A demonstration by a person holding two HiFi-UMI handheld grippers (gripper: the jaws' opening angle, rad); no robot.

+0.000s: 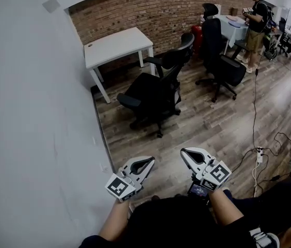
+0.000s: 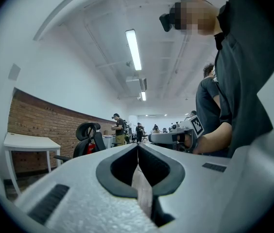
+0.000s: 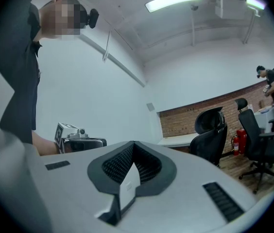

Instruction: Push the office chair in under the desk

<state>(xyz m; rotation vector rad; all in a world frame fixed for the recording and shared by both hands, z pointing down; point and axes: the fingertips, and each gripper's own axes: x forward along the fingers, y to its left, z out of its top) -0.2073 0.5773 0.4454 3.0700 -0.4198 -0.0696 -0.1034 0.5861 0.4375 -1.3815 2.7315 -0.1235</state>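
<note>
The black office chair (image 1: 155, 89) stands on the wood floor, pulled out from the white desk (image 1: 115, 45) that sits against the brick wall and the grey wall. Both grippers are held close to my body, well short of the chair and touching nothing. My left gripper (image 1: 151, 160) is shut and empty, jaws pressed together (image 2: 138, 147). My right gripper (image 1: 183, 151) is also shut and empty (image 3: 133, 144). In the right gripper view the chair (image 3: 210, 135) stands in front of the desk (image 3: 178, 141). The left gripper view shows the chair (image 2: 88, 141) beside the desk (image 2: 27, 142).
A second black chair (image 1: 221, 61) stands to the right near a white table (image 1: 234, 25), where a person (image 1: 255, 19) stands. Cables and a power strip (image 1: 259, 156) lie on the floor at right. A grey wall (image 1: 37, 128) runs along the left.
</note>
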